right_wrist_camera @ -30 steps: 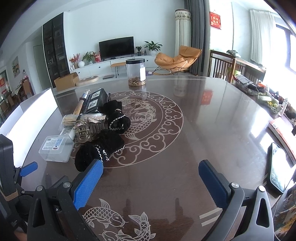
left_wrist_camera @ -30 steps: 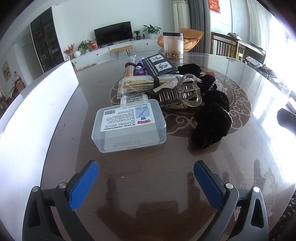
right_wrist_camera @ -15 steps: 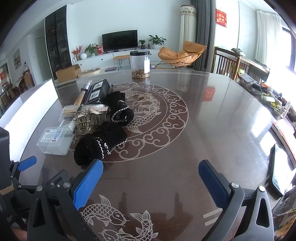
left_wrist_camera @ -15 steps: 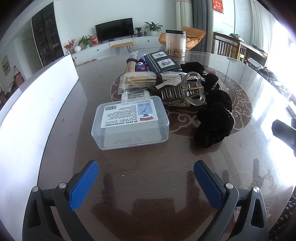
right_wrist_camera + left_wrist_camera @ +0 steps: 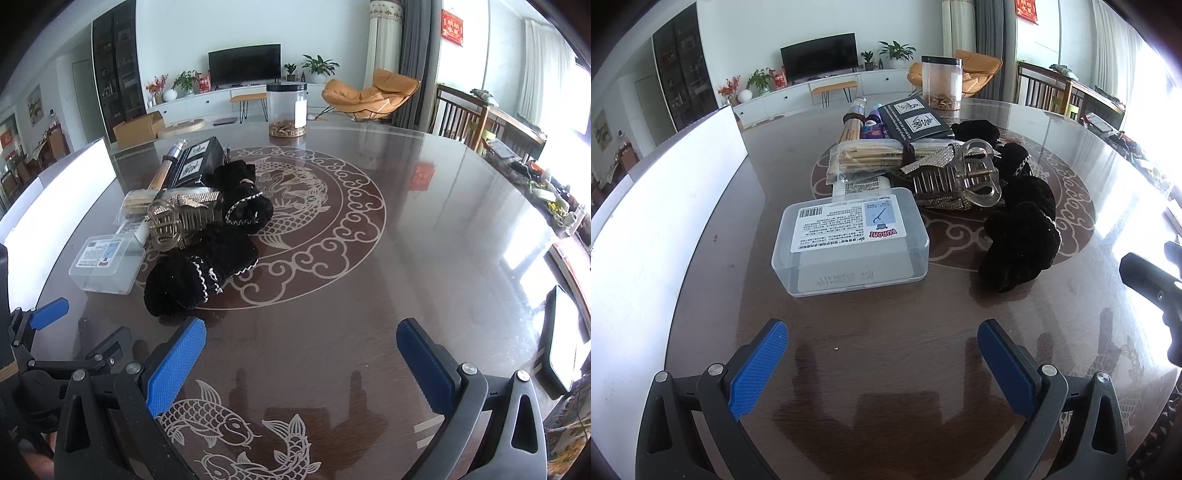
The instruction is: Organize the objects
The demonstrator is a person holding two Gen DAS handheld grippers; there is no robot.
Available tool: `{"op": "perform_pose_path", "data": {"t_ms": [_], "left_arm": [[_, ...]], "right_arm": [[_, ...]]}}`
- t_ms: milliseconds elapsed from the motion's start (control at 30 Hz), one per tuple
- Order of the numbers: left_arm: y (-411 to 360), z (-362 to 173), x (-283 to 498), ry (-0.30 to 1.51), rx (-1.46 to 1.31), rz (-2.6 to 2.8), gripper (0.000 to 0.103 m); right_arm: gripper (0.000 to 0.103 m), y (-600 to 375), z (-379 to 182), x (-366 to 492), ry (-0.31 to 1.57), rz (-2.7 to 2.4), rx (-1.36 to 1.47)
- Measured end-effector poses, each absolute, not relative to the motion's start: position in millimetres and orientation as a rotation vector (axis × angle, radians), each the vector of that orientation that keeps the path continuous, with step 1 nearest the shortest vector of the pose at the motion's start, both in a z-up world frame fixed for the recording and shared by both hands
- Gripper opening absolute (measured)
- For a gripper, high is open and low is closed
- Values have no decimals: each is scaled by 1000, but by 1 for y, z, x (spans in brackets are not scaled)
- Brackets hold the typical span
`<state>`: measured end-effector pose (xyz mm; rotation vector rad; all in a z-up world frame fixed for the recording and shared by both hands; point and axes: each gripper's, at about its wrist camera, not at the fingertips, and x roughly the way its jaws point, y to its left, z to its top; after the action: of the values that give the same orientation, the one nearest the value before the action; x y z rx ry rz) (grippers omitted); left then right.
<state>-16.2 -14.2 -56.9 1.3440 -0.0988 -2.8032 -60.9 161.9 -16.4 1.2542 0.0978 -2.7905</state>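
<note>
While both tongs gape wide, empty | left gripper (image 5: pixel 882 347) faces clear rectangular plastic box (image 5: pixel 849 240) at 12 o'clock | straddle short sides squarely.

The tabletop (image 5: pixel 424 229) is dark, glossy and round, with a pale fish medallion at its centre and two carp figures at the near edge. A white panel (image 5: pixel 665 206) stands along its left side. Beyond the tabletop, a television (image 5: pixel 243 68) sits on a long white cabinet (image 5: pixel 207 105), flanked by potted plants (image 5: pixel 319 68). An orange lounge chair (image 5: pixel 369 96) stands to the right, beside grey curtains (image 5: pixel 417 55). A tablet (image 5: pixel 563 339) lies at the right edge.
</note>
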Motion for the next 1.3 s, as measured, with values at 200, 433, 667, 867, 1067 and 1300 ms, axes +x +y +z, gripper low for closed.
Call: {"op": "perform_pose_path", "data": {"t_ms": [200, 433, 667, 867, 1067, 1300], "left_arm": [[-13, -57, -17, -99, 1355, -2798, 103], [-14, -58, -19, -98, 1367, -2792, 103], [-15, -59, -20, -88, 1382, -2787, 103], [-16, -59, -20, -75, 1389, -2788, 103], [-18, -59, -20, -55, 1399, -2789, 103], [-21, -60, -22, -12, 1421, -2791, 103]], "right_arm": [[103, 162, -22, -65, 76, -2763, 1293], [103, 164, -29, -72, 59, -2733, 1354], [103, 163, -37, -77, 59, -2703, 1405], [103, 166, -45, -84, 10, -2675, 1464], [103, 166, -52, -89, -11, -2665, 1500], [103, 165, -58, -92, -6, -2658, 1533]]}}
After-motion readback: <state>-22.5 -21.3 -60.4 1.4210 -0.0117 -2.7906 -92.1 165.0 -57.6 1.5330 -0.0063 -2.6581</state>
